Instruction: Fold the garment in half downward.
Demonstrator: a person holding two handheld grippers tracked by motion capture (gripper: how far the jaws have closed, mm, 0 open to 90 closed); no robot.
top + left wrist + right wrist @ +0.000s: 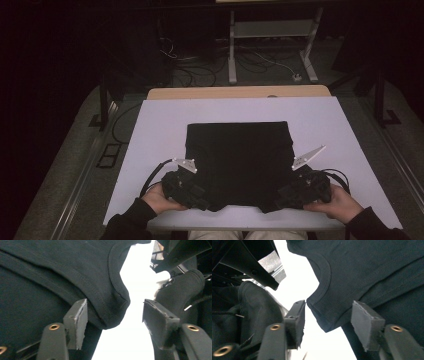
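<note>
Hands: the person's left hand (159,199) and right hand (336,202) are coming in over the near table edge, each wrapped around a gripper body, dark sleeves showing behind them.

Left gripper (202,204): sitting at the near-left corner of the folded black T-shirt (239,167). In its own view the jaws are standing apart, and a rounded hem corner of the shirt (110,315) is lying between them, closer to the left pad (80,322). Pads aren't pressing on it, so it's open, not gripping anything.

Right gripper (276,204): same deal at the near-right corner. Jaws are gaping, a stitched corner of the shirt (329,320) is poking down into the gap, and neither pad (364,322) is squeezing the cloth.

T-shirt: lying flat as a neat rectangle in the middle of the white tabletop (160,125), near edge right by the person, folded layers showing as stacked hems.

Further back: a wooden strip (240,92) is running along the far table edge, then a grey frame (272,30) and cables (195,70) on the dark floor.
</note>
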